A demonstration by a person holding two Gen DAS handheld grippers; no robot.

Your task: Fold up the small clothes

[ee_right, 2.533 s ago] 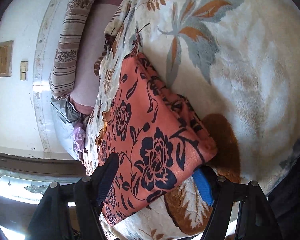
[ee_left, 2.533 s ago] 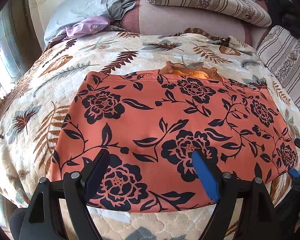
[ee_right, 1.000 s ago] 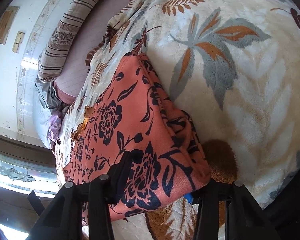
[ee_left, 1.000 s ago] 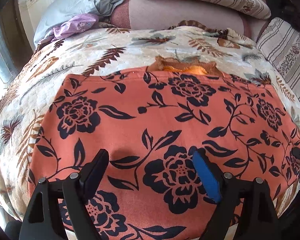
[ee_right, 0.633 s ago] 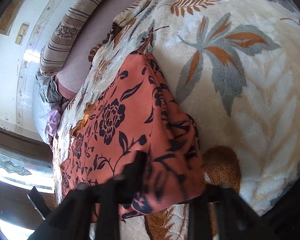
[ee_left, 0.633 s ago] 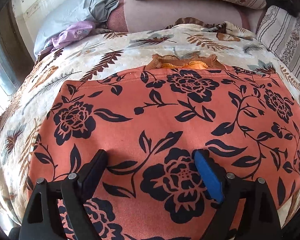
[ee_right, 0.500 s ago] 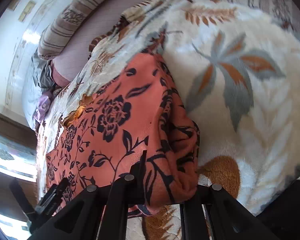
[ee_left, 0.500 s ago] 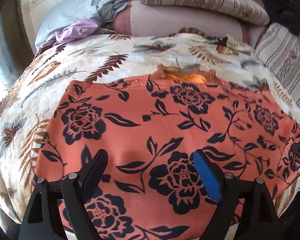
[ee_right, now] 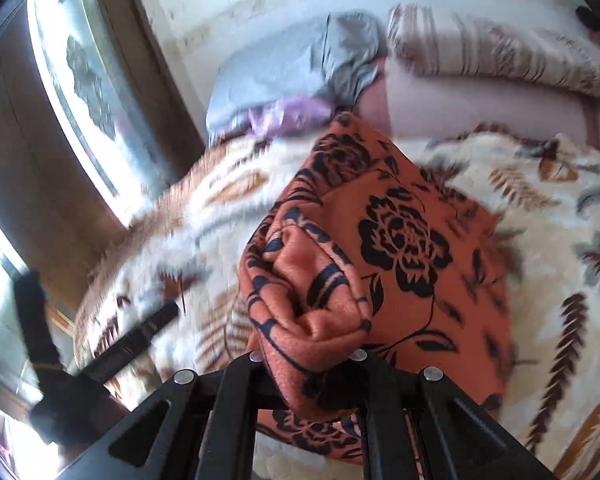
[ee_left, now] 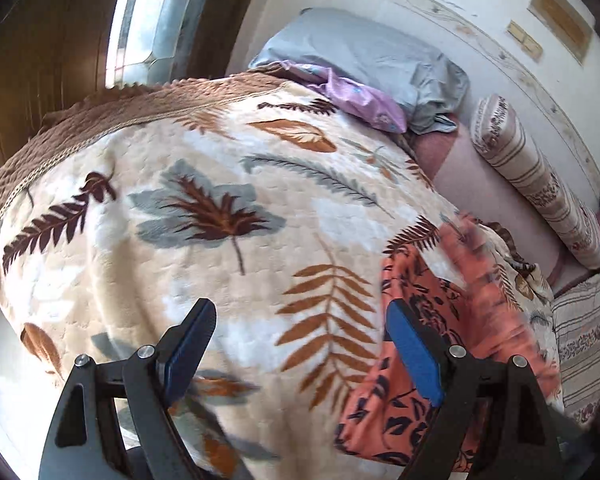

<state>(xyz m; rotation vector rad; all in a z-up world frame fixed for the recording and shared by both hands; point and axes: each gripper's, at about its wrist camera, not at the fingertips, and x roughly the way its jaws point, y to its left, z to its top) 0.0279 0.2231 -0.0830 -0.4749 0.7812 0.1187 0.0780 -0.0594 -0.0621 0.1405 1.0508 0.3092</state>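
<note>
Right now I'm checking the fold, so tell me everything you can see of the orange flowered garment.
The orange garment is soft, matte cloth printed with black roses and leaves. It lies on the leaf-patterned blanket, partly lifted: the right gripper is shut on a bunched, creased end that rises toward the camera, while the rest trails flat on the blanket. From the left wrist view it is blurred, beside the open left gripper, whose right finger overlaps it in the picture; contact cannot be told.

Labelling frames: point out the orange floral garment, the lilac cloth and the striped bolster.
orange floral garment (ee_right: 404,240), right wrist view, on the big black rose.
lilac cloth (ee_left: 360,98), left wrist view, mid-fabric.
striped bolster (ee_left: 528,172), left wrist view, on its striped side.
</note>
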